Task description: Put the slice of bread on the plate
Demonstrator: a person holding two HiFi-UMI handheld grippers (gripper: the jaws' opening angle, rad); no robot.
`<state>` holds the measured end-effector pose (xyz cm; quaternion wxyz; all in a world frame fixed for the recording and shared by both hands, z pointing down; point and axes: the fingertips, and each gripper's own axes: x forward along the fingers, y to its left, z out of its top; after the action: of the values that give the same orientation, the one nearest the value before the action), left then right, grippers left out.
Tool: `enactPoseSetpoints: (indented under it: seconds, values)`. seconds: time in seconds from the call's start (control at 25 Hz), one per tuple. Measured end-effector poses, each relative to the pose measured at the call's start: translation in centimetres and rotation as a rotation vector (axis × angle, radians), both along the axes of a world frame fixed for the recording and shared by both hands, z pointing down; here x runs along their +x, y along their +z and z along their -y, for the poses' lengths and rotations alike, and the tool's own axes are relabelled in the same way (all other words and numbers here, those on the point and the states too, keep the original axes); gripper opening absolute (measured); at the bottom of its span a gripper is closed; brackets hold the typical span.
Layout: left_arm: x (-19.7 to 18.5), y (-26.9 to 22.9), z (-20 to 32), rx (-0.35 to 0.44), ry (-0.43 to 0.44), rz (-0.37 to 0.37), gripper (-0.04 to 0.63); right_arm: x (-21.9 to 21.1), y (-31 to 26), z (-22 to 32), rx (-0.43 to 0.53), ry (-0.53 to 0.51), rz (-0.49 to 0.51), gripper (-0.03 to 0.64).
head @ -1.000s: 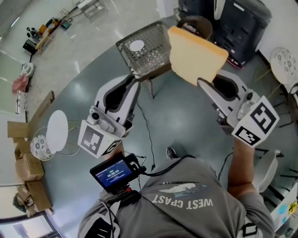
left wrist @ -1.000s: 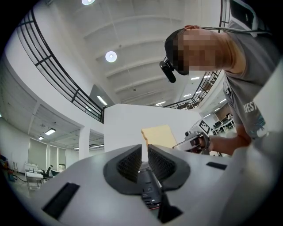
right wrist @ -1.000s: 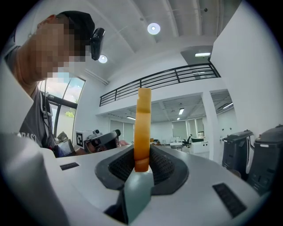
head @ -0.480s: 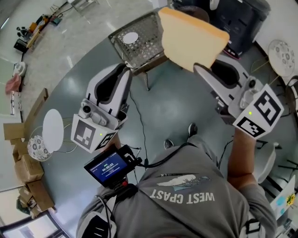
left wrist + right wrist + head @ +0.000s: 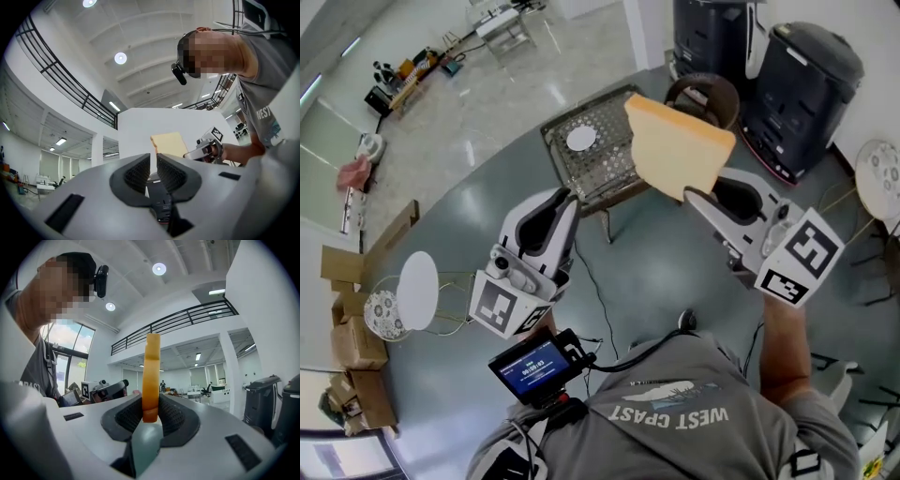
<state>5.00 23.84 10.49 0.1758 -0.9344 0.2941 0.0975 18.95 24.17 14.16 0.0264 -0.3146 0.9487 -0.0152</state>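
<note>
Right gripper [image 5: 692,194] held level at right of frame, jaws clamped on the lower edge of the bread slice [image 5: 677,145] (upright between them), left gripper [image 5: 565,199] tilted upward at centre left, jaws a narrow slit apart, nothing between, small white plate [image 5: 581,139] on mesh tabletop [image 5: 611,171], just left of the slice.

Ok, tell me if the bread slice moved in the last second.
Yes, slightly: held in the right gripper, the bread slice overlaps more of the mesh table, so it has edged left toward it.
</note>
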Motion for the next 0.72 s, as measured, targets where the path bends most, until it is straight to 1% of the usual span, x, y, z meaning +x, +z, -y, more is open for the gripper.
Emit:
enactPoseSetpoints:
  seconds: [0.28,0.44,0.6,0.72]
  values:
    - [3.6,-0.3,1.7,0.025,-0.05,-0.004,0.049,3.7,-1.2,2.4,0.039,-0.051,0.003,0.087]
    - [2.9,-1.0,1.3,0.027,-0.089,0.0,0.05,3.0,-2.0,2.4,0.041,-0.096,0.014,0.087]
    - [3.0,-0.9,3.0,0.002,-0.125,0.011,0.05,3.4,-1.7,4.7,0.014,-0.118,0.018,0.087]
    - [1.0,-1.0,4.8,-0.007,-0.132,0.015,0.05,1.9,-1.9,6.5,0.01,-0.116,0.009,0.087]
